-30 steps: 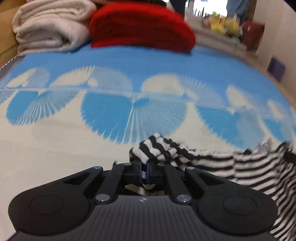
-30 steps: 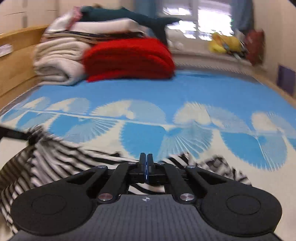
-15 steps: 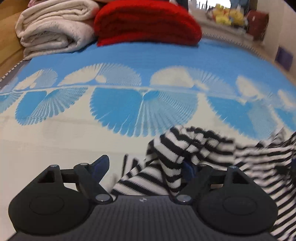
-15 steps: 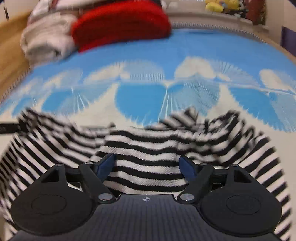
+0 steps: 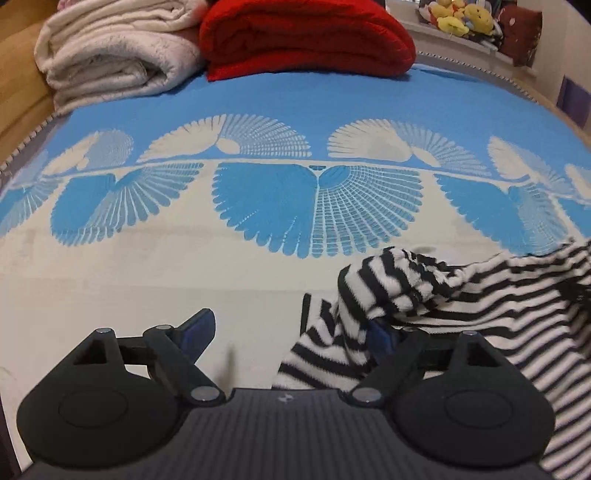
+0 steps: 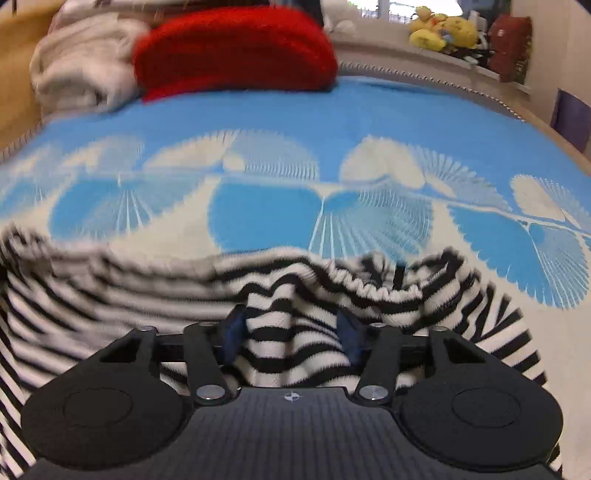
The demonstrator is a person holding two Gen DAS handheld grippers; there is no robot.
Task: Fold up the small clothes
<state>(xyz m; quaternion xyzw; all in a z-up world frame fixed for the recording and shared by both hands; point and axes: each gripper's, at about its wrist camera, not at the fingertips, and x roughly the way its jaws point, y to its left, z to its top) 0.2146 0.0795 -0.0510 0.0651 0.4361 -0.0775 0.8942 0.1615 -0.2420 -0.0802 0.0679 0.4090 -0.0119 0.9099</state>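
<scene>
Left gripper (image 5: 291, 332): jaws wide apart, having just been opening; nothing is pinched. A corner of the striped garment (image 5: 424, 295) lies draped over the right-hand finger (image 5: 380, 334), while the left-hand finger stands bare above the bed cover.
Right gripper (image 6: 291, 332): jaws parted about halfway after opening, lately narrowing a little. A fold of the striped garment (image 6: 280, 325) lies between them; whether the pads press on it I cannot tell.
Striped garment: black-and-white knit, crumpled on the bed, spreading to both sides of the right jaws and off to the right of the left jaws. Its gathered hem runs just ahead of the right jaws.
Bed cover (image 5: 147, 266): blue and cream with fan shapes, stretching ahead of both jaws.
Red blanket (image 5: 306, 37): folded, far ahead of the jaws at the bed's end.
White blanket (image 5: 114, 51): folded, touching the red blanket on its left.
Plush toys (image 6: 443, 31): yellow, on a ledge far ahead to the right.
</scene>
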